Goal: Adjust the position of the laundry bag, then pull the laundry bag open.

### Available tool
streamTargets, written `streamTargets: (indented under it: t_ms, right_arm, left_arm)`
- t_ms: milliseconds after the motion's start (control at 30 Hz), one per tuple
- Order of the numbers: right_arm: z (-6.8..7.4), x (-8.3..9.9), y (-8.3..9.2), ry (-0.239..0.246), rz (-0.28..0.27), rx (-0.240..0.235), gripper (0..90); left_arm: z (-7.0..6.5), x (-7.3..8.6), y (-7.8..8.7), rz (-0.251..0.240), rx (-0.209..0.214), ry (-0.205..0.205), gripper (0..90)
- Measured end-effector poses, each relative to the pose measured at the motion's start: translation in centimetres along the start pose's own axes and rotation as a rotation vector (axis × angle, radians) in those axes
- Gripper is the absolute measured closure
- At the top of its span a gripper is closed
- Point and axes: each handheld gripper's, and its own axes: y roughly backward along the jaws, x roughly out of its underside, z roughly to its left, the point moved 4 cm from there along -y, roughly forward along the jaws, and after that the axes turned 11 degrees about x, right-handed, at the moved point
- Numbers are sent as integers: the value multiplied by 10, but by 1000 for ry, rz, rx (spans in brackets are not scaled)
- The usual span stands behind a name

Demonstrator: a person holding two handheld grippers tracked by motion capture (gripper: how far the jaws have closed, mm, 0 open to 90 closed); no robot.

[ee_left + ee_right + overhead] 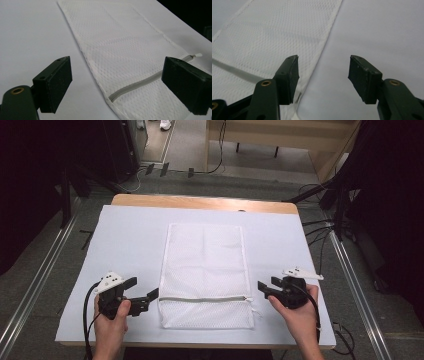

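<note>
Nearest me, my left gripper sits at about 7 o'clock on the table, jaws spread wide and holding nothing; my right gripper mirrors it at about 5 o'clock, likewise released and empty. Between them lies the mesh laundry bag, flat on the white table cover, long axis running 6 to 12 o'clock, its near hem towards me. The grey zipper crosses the bag near that hem, from 9 to 3 o'clock, and looks closed. The zipper pull rests at the right-hand end, just beside my right gripper. In the left gripper view the bag's left edge and the zipper's dead end lie between the jaws; in the right gripper view the bag's right edge runs just by the inner jaw. My read: the step is to anchor the bag and work the zipper. To do it well, I pinch the fabric at the left zipper end first, low and flat, so the mesh stays taut. Then I close the right on the small tab only, not the mesh beneath, and draw along the zipper line towards 9 o'clock without lifting. Farther out, the wooden table edge at 12 o'clock.
</note>
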Motion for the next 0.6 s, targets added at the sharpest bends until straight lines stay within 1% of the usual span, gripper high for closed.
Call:
streamTargets:
  t_ms: [33,67,100,133,167,200,233,267,300,367,400,433,467,500,567,600]
  right_arm:
    - [0,4,3,-1,0,2,423]
    - [0,14,11,-9,-5,-10,421]
    - [0,14,11,-9,-5,-10,421]
    - [0,20,14,-12,-7,-20,420]
    - [1,33,19,-26,-18,-35,421]
    - [1,39,20,-36,-18,-40,424]
    - [1,39,20,-36,-18,-40,424]
    - [1,45,20,-45,-8,-41,426]
    - [3,50,20,-44,2,-44,426]
    - [5,58,18,-58,5,-61,424]
    - [8,62,15,-50,23,-66,416]
    - [10,63,13,-44,29,-63,409]
    - [10,62,11,-39,26,-72,400]
    - [11,61,10,-51,29,-77,397]
    - [12,61,8,-51,25,-82,397]
    - [16,61,6,-43,31,-86,393]
  left_arm:
    - [1,2,-2,3,-1,-5,104]
    - [2,8,-5,20,-6,-9,105]
    - [2,8,-5,20,-6,-9,105]
    - [3,11,-6,25,-8,-10,105]
    - [4,13,-7,23,-19,-5,124]
    - [4,13,-7,23,-19,-5,131]
    - [5,12,-7,13,-20,-1,131]
    - [5,12,-7,8,-24,-3,136]
    - [4,11,-7,4,-23,-7,138]
    - [3,10,-9,5,-27,-13,139]
    - [2,9,-10,5,-23,-14,141]
    - [0,9,-11,6,-18,-15,141]
    - [0,9,-11,6,-18,-15,141]
    - [-2,9,-13,11,-16,-22,141]
    - [-4,8,-14,14,-10,-23,141]
    - [-7,8,-16,19,1,-29,142]
